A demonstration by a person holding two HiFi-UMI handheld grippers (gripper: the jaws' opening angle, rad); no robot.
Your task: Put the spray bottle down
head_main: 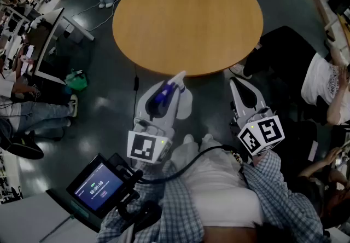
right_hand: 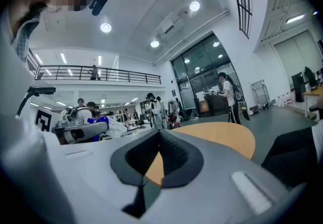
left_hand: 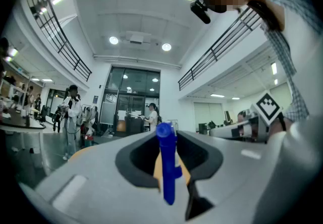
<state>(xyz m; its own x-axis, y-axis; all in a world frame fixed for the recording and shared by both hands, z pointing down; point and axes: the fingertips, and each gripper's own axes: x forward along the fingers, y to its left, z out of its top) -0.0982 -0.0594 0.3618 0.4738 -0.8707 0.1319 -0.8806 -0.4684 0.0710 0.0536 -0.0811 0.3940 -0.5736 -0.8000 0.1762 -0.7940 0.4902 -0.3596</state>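
The left gripper (head_main: 174, 85) has its jaws clamped on a slim blue plastic spray bottle (left_hand: 166, 165); right gripper (right_hand: 159, 140) jaws together, round wooden worktop (head_main: 186, 17) ahead of both.

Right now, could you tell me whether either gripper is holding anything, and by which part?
The left gripper holds the spray bottle by its blue top part, clamped between the jaws. The right gripper holds nothing; its jaws are closed together.
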